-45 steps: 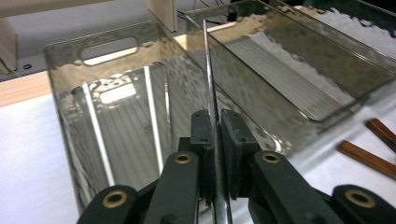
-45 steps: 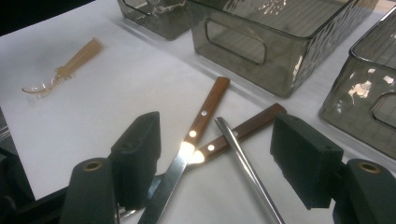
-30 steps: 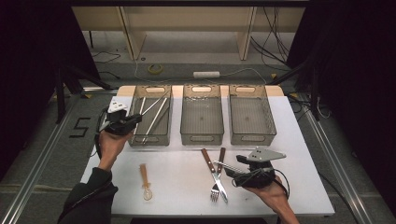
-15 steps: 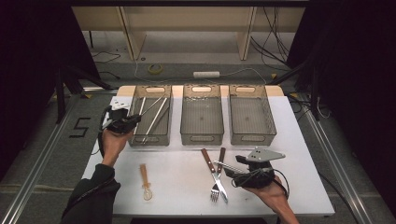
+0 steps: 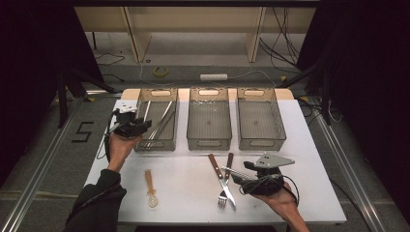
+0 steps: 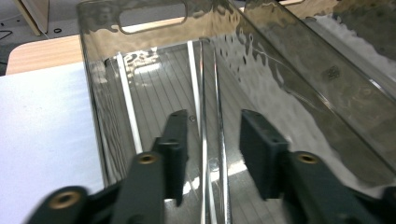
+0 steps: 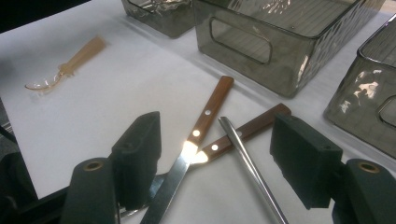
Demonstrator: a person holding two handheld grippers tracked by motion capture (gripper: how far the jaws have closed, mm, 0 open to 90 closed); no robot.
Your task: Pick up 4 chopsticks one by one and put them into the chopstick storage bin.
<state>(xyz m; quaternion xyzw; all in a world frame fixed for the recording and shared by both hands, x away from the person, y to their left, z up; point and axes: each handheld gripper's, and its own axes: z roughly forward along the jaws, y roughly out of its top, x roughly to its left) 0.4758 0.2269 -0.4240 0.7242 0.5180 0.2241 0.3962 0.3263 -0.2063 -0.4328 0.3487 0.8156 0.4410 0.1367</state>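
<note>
- My right gripper [image 7: 215,163] has its fingers spread wide around a slim metal rod [image 7: 252,170] lying on the white worktop [image 5: 188,188]; closing carelessly could also catch the brown-handled knife [image 7: 198,140] and fork [image 5: 226,180] just beside it (they cross).
- My left gripper [image 6: 210,154] hovers over the left smoky plastic bin [image 5: 157,126], fingers apart, holding nothing; dipping could knock the metal rods [image 6: 205,140] inside.
- Both hands come in low, palms up.
</note>
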